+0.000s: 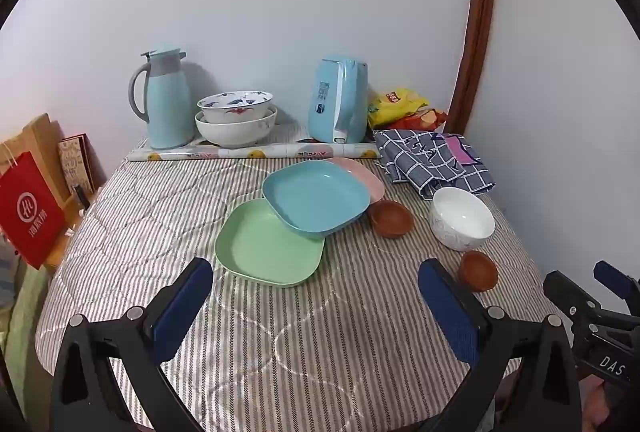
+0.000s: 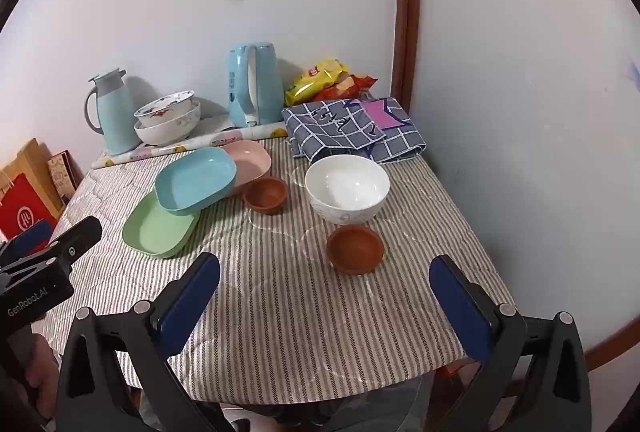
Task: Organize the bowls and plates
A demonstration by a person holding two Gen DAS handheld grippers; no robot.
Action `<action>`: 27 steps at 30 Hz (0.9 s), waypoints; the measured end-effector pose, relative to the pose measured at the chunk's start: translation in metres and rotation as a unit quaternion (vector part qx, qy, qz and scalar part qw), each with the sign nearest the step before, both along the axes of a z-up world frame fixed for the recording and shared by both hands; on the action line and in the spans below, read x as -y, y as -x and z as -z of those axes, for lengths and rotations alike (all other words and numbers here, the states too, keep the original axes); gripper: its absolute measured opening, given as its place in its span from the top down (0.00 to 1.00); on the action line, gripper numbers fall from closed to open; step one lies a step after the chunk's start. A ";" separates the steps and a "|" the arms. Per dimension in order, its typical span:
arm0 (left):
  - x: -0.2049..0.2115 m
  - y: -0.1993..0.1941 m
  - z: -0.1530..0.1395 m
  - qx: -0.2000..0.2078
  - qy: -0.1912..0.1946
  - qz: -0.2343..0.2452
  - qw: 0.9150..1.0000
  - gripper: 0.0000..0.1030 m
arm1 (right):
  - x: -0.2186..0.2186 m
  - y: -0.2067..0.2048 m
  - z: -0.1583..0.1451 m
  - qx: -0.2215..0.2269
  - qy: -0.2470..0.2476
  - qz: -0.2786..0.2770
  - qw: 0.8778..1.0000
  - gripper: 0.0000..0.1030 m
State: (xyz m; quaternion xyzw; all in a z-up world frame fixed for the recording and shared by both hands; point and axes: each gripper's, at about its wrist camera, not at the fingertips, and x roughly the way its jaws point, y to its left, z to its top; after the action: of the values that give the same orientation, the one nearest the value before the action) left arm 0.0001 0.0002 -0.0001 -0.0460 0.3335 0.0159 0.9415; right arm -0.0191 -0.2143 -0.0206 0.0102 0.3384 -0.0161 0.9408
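Plates, three overlapping at mid-tabletop (image 1: 160,199): green plate (image 1: 264,252) lowest, blue plate (image 1: 316,197) tilted across it, pink plate (image 1: 366,173) behind. They look light, stiff and smooth; best pinched at a raised rim. White bowl (image 2: 347,189), probably ceramic and breakable, stands right, between two small brown bowls (image 2: 355,248) (image 2: 266,195). Left hand-held gripper (image 1: 316,306) and right hand-held gripper (image 2: 325,306): jaws wide, empty.

Each claw, the left claw (image 1: 316,284) and the right claw (image 2: 324,282), has black triangular arms, silver screws and dark blue pads (image 1: 184,308). White lettering marks the bodies: "DAS", "GenRobot.AI".
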 end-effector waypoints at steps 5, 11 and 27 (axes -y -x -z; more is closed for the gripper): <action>-0.002 -0.001 -0.002 0.002 0.006 0.000 1.000 0.00 | 0.000 0.000 0.003 0.001 0.004 -0.002 1.000 0.00; -0.004 0.002 -0.006 0.006 0.004 0.003 1.000 0.00 | -0.001 0.003 -0.003 0.003 0.001 -0.001 1.000 0.00; 0.004 0.003 -0.005 0.008 -0.003 0.004 1.000 0.00 | 0.004 0.007 -0.009 0.010 -0.005 0.002 1.000 0.00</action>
State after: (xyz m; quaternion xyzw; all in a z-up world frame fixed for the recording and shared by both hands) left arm -0.0026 -0.0035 0.0049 -0.0420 0.3257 0.0131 0.9445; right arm -0.0264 -0.2180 -0.0114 0.0156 0.3290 -0.0163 0.9441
